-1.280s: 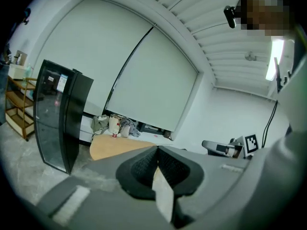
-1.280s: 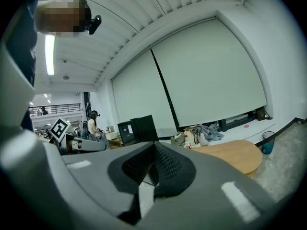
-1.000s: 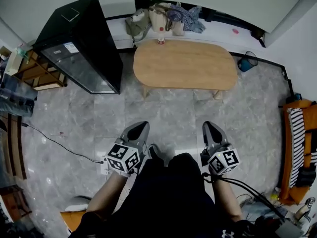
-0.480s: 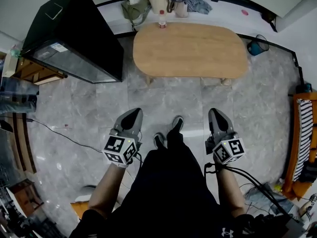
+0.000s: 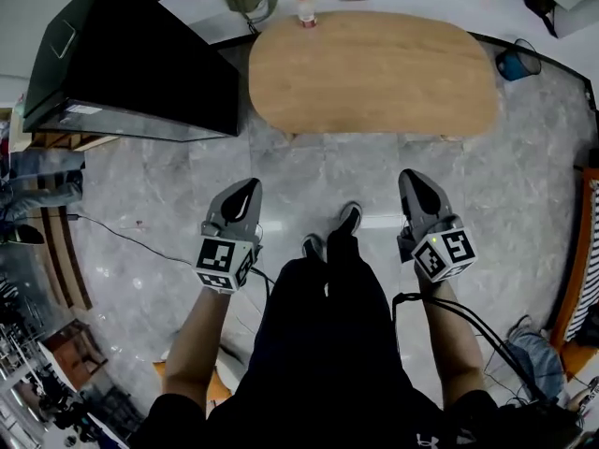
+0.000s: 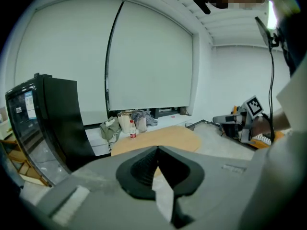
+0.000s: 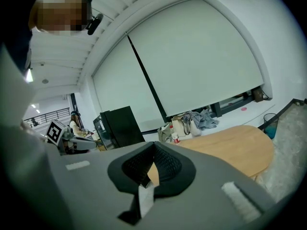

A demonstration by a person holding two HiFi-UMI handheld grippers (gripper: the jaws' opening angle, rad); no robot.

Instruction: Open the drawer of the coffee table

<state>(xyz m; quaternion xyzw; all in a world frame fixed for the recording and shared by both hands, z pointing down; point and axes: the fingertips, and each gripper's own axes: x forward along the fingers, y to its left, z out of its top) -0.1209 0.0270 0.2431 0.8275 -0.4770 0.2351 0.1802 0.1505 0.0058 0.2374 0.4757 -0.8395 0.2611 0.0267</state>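
The oval wooden coffee table stands ahead of me on the grey tiled floor; it also shows in the left gripper view and the right gripper view. No drawer shows in any view. My left gripper is shut and holds nothing, well short of the table's near edge. My right gripper is likewise shut and empty, about level with the left one. In each gripper view the jaws meet at the tip, the left gripper and the right gripper both pointing at the tabletop.
A small bottle with a red label stands on the table's far edge. A black glass-fronted cabinet stands to the left. Bags and clothes lie by the wall. A blue bucket sits right of the table. A cable crosses the floor.
I have walked toward the table, which now fills more of the top of the head view. Both grippers have moved forward with me, still shut.
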